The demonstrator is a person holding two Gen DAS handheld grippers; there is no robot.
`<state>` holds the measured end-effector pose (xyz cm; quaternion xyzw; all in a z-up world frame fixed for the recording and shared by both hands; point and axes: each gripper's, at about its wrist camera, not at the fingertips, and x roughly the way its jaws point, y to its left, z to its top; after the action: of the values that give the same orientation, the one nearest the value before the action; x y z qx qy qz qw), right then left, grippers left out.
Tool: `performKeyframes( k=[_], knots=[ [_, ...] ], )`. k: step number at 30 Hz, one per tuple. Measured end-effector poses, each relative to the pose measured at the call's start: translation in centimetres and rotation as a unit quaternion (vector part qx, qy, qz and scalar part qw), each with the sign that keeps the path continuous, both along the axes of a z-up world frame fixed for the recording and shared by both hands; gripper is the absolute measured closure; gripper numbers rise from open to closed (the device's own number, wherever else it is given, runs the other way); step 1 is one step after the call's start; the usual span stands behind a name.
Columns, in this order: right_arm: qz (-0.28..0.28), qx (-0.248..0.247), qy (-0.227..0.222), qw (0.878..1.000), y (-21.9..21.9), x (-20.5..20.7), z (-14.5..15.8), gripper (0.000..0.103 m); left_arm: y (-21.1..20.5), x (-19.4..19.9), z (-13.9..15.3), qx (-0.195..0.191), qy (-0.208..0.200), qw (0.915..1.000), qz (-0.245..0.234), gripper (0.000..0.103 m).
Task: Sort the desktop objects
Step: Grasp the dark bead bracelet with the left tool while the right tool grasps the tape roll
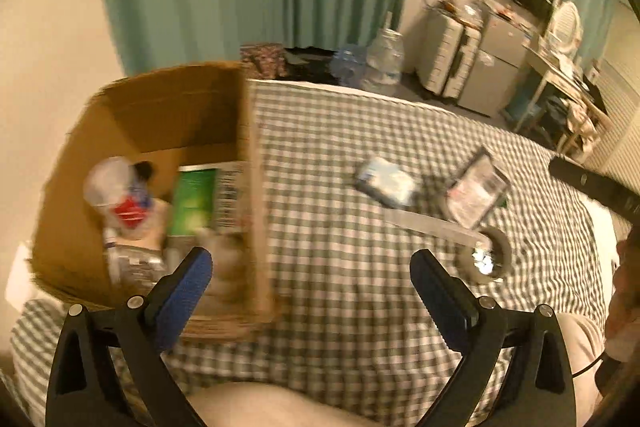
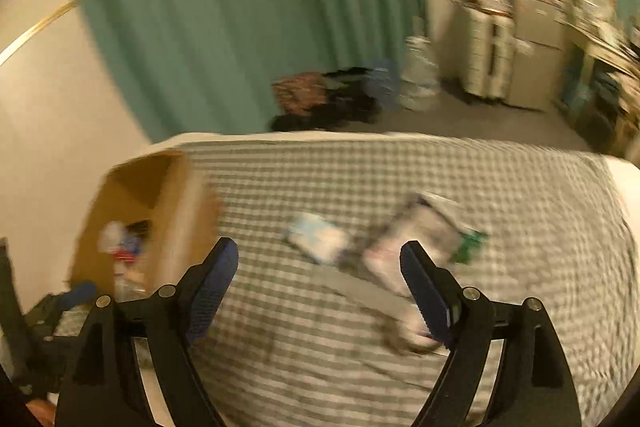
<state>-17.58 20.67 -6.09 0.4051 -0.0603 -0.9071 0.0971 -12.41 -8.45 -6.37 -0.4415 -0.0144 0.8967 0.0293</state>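
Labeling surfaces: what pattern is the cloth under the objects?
Grey-green and white check cloth, sharpest in the left wrist view.

No print can be read anywhere: the green box's (image 1: 193,201) label is blurred.

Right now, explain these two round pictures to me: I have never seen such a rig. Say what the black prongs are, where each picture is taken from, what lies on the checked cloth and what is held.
There is no robot here. A person holds a two-fingered grabbing tool in each hand, and each tool carries a wide-angle camera looking along its fingers.

One picture looks out from the left gripper, the other from the right gripper. The black prongs with blue pads are their fingers. Both stand open and hold nothing.

On the checked cloth a cardboard box already holds some items, a green carton among them. Still on the cloth lie a blue-and-white packet, a clear plastic package, a flat pale strip and a tape roll. Blur hides finer detail.
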Motion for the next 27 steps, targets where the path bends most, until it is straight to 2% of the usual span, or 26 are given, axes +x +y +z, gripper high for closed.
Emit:
performKeyframes(
  k=[6,9,12,14,17,20,27],
  knots=[
    [-0.044,0.035,-0.042,0.998,6.5,0.7,-4.5,0.019,5.5,-0.8,-3.1,0.004,-0.017,0.9996,-0.022,0.001],
    [-0.032,0.039,-0.068,0.996,7.5,0.5,-6.8,0.019,7.4,-1.3,-4.8,0.006,-0.031,0.9992,-0.025,0.001],
    [0.015,0.049,-0.087,0.995,6.9,0.3,-8.4,0.019,8.3,-2.1,-6.4,-0.005,-0.047,0.9987,-0.019,0.001],
    [0.046,0.063,-0.093,0.993,5.8,0.6,-9.3,0.012,8.5,-2.7,-7.4,-0.011,-0.059,0.9981,-0.013,0.001],
    [0.079,0.116,-0.099,0.985,3.2,0.5,-11.4,0.004,8.4,-3.6,-8.6,-0.021,-0.076,0.9969,-0.004,0.001],
    [0.092,0.128,-0.123,0.98,1.9,-0.1,-13.4,0.004,8.1,-4.2,-9.6,-0.023,-0.088,0.9959,0.0,0.001],
    [0.078,0.131,-0.147,0.977,2.2,-2.3,-15.5,0.003,8.3,-6.0,-11.6,-0.018,-0.111,0.9937,0.003,0.001]
  ],
)
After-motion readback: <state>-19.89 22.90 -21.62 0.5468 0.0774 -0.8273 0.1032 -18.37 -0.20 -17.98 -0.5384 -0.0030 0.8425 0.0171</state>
